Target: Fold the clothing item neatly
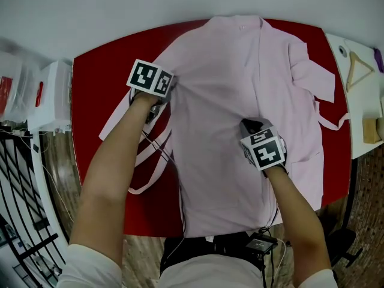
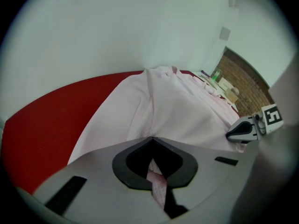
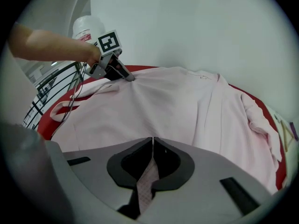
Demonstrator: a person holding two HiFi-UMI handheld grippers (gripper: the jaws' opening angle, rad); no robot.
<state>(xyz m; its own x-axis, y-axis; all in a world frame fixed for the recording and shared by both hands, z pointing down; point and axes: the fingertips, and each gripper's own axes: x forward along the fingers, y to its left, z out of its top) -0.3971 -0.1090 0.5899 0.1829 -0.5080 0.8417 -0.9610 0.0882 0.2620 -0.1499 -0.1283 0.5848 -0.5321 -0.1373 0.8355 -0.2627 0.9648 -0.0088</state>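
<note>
Pinching the pink garment with both grippers, spread out on the red table
Left gripper is clamped tight on cloth at the garment's left edge, and the right gripper is clamped on cloth nearer the middle. Collar's at the far side, sash trailing off left.

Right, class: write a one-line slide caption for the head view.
Left gripper and right gripper both shut on a pink garment spread over a red table.
</note>
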